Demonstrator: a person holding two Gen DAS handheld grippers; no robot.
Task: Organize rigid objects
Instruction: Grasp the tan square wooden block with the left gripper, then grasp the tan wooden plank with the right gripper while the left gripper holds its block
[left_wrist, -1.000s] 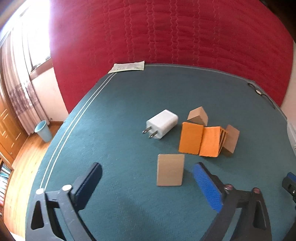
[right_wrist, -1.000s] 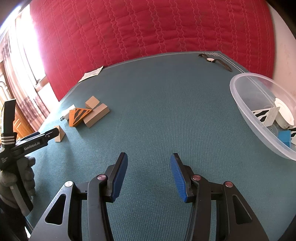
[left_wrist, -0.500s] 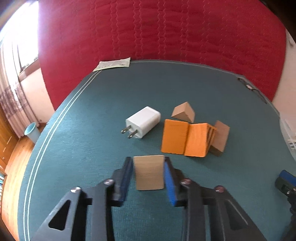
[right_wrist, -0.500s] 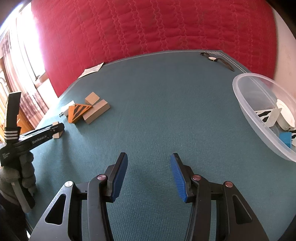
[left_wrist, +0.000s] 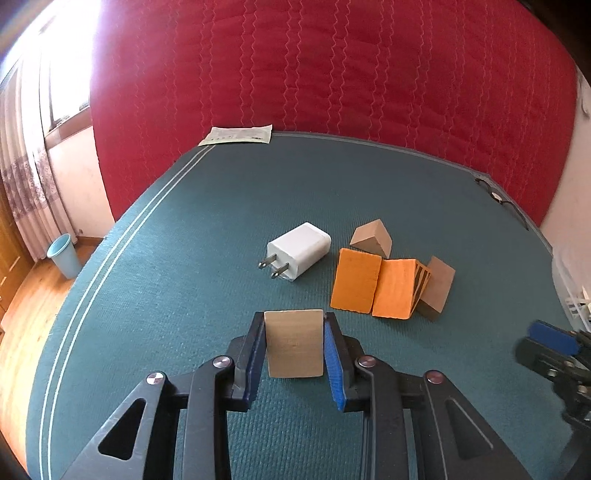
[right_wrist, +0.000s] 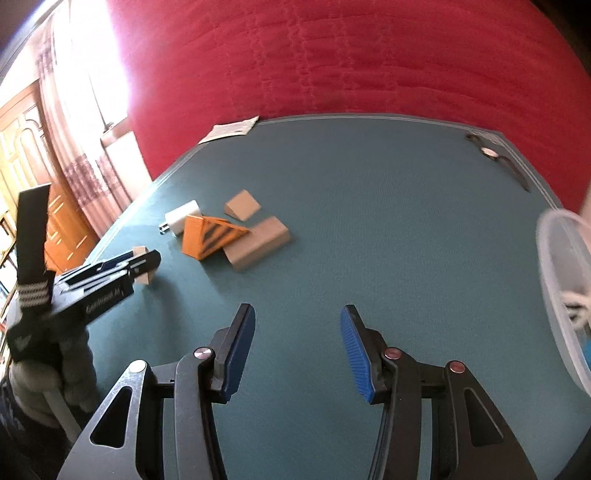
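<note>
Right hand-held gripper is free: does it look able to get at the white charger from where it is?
Probably not directly. The right hand-held gripper is open and empty, but the orange wedge and long tan block sit in front of the white charger. It would need to go over or around them.

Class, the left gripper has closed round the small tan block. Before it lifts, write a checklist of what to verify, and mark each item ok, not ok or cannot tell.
1. Left gripper shut on the tan block, both pads against its sides: ok.
2. Block centred between the pads, not skewed: ok.
3. Block apart from the white charger and the orange wedges: ok.
4. Right gripper open and holding nothing: ok.
5. Clear plastic bowl in view at the right as a drop place: ok.
6. Block already off the green cloth: cannot tell.
</note>
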